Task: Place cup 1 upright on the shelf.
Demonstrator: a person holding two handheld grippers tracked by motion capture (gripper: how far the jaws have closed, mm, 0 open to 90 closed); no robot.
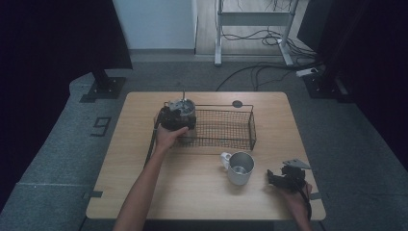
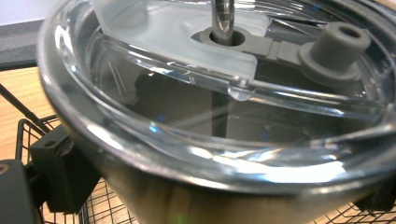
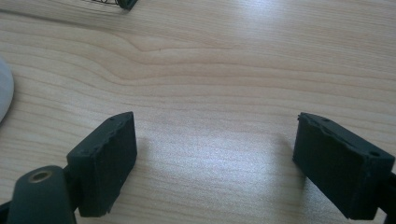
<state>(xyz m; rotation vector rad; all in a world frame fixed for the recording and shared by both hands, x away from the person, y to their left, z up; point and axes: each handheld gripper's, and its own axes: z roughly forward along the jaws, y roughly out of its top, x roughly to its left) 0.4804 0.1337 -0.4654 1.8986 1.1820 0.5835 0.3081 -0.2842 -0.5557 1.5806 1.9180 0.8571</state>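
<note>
A steel tumbler [image 1: 183,107] with a clear lid and a straw is over the left end of the black wire basket [image 1: 253,126]. My left gripper [image 1: 174,119] is shut on it. In the left gripper view the tumbler's lid [image 2: 196,42] is very close, and a black pad [image 2: 58,170] presses on the tumbler's left side. Near the table's front right corner my right gripper [image 1: 276,179] rests low and points left. Its jaws stand wide apart in the right gripper view, and my right gripper [image 3: 215,158] has only bare wood between them.
A metal mug [image 1: 239,168] with a handle stands in front of the basket, just left of my right gripper. A small black disc [image 1: 237,103] lies behind the basket. The wooden table [image 1: 144,192] ends close behind my right hand.
</note>
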